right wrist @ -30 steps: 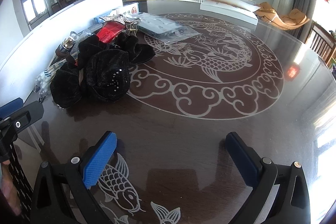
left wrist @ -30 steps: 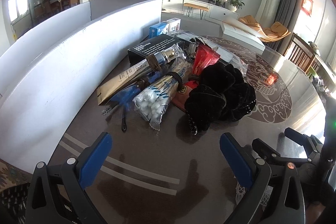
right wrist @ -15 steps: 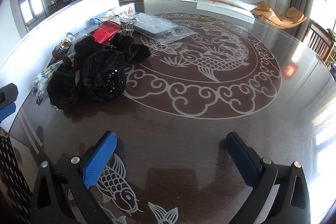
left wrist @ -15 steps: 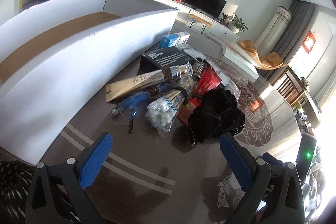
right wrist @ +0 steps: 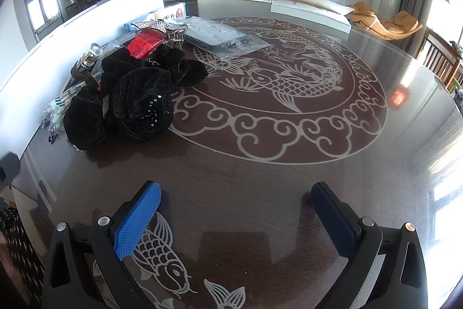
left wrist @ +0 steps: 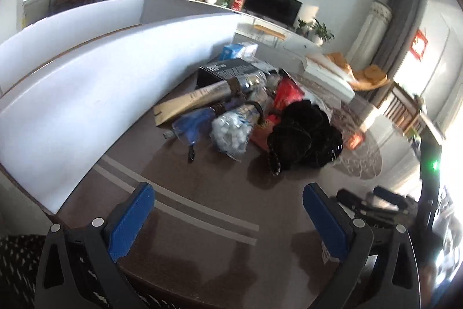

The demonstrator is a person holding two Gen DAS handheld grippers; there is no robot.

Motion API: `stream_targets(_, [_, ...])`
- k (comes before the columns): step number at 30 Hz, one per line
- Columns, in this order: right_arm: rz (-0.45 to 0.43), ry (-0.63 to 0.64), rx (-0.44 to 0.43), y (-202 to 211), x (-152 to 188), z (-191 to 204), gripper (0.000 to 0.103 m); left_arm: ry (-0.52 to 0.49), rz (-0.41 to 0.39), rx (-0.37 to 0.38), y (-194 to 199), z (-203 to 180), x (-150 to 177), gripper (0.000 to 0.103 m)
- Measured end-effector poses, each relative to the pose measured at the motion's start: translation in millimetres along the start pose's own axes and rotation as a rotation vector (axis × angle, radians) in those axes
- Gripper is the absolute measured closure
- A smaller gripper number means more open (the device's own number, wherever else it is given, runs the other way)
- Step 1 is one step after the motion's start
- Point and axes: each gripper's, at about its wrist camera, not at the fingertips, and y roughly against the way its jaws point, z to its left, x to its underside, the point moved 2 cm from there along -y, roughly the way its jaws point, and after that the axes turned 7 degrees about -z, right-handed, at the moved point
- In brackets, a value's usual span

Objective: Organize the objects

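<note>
A heap of objects lies on the dark glass table beside a long white box [left wrist: 86, 83]. In it are a black velvet bow [left wrist: 303, 135] [right wrist: 127, 106], a bag of cotton swabs [left wrist: 234, 129], a blue-handled item [left wrist: 194, 126], a long tan carton [left wrist: 191, 103], a black box [left wrist: 228, 71], a red packet [left wrist: 286, 94] [right wrist: 144, 44] and a clear plastic pack [right wrist: 220, 36]. My left gripper [left wrist: 228, 216] is open, short of the heap. My right gripper [right wrist: 235, 210] is open over bare table, with the bow ahead to its left.
The white box [right wrist: 72, 28] runs along the table's left side. The table edge [left wrist: 173, 288] is close under the left gripper. The right gripper's body [left wrist: 376, 204] shows at the lower right of the left wrist view. The fish-patterned table [right wrist: 289, 135] spreads to the right.
The left wrist view has dropped and swung, so the box's inside is out of sight and the heap sits a bit farther. The right gripper has edged forward slightly.
</note>
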Motion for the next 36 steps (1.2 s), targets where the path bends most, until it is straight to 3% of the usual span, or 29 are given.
stream_targets(3, [0.0,0.0,0.0,0.2,0.1,-0.2,0.0,-0.101,-0.021,-0.018,4.4,-16.7,6.7,0.0])
stream_targets(13, [-0.007,-0.02,-0.008,1.5,0.2,-2.2,0.0,-0.189,0.04,0.004,-2.8,-37.5,13.3,0.0])
stream_targets(20, [-0.017,-0.032,-0.004,3.9,0.9,-3.5,0.0,-0.107,0.184,0.073,-0.1,-4.2,25.2,0.0])
stream_targets(22, [-0.03,-0.038,-0.011,5.9,0.9,-3.9,0.0,-0.1,0.18,0.078,1.4,1.1,25.6,0.0])
stream_targets(31, [-0.057,-0.035,-0.049,10.2,0.4,-2.1,0.0,-0.174,0.17,0.028,-29.7,0.5,-14.0,0.0])
stream_targets(36, [-0.058,-0.04,-0.044,11.5,0.7,-2.4,0.0,-0.102,0.161,0.062,-54.0,2.3,-40.6,0.0])
